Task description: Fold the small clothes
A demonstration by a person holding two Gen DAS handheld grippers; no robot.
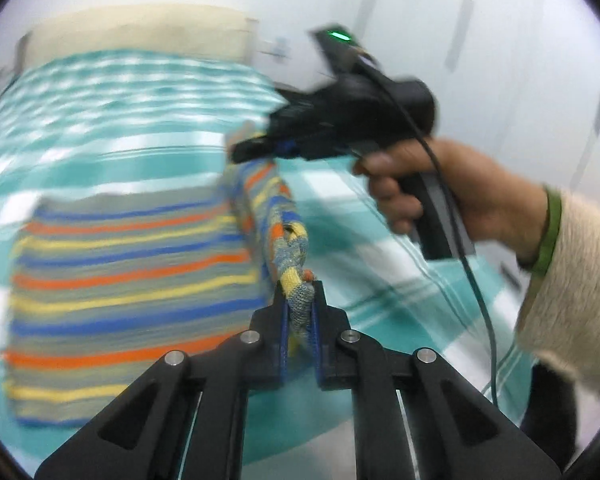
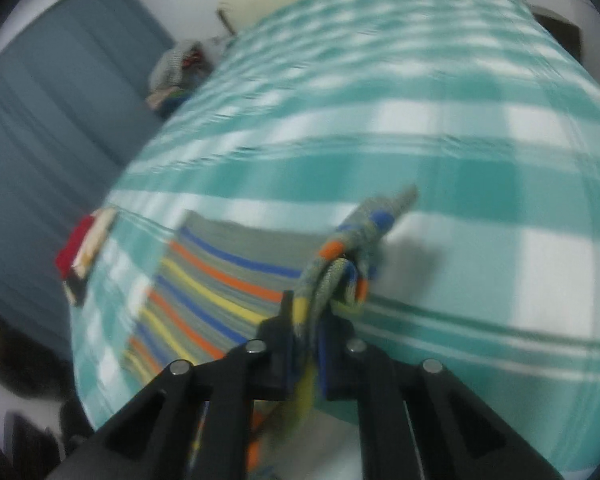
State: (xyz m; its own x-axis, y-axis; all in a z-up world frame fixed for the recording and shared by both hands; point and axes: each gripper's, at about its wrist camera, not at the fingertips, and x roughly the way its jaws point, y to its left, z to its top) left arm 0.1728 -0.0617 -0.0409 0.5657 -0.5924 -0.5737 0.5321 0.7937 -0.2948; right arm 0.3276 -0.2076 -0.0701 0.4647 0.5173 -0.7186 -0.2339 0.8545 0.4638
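Note:
A striped knit garment (image 1: pixel 132 264), grey with blue, orange and yellow bands, lies on the bed with its right edge lifted into a bunched ridge. My left gripper (image 1: pixel 299 296) is shut on the near end of that ridge. My right gripper (image 1: pixel 252 148), held by a hand, is shut on the far end of the same ridge. In the right wrist view the right gripper (image 2: pixel 309 312) pinches the bunched edge, and the flat part of the garment (image 2: pixel 220 280) spreads to the left. Both views are motion-blurred.
The bed has a teal and white checked sheet (image 1: pixel 140 96). A folded red and white pile (image 2: pixel 85 252) sits at the bed's left edge. Clothes (image 2: pixel 176 76) are heaped beside the bed near a grey curtain (image 2: pixel 52 112). White wardrobe doors (image 1: pixel 500 60) stand on the right.

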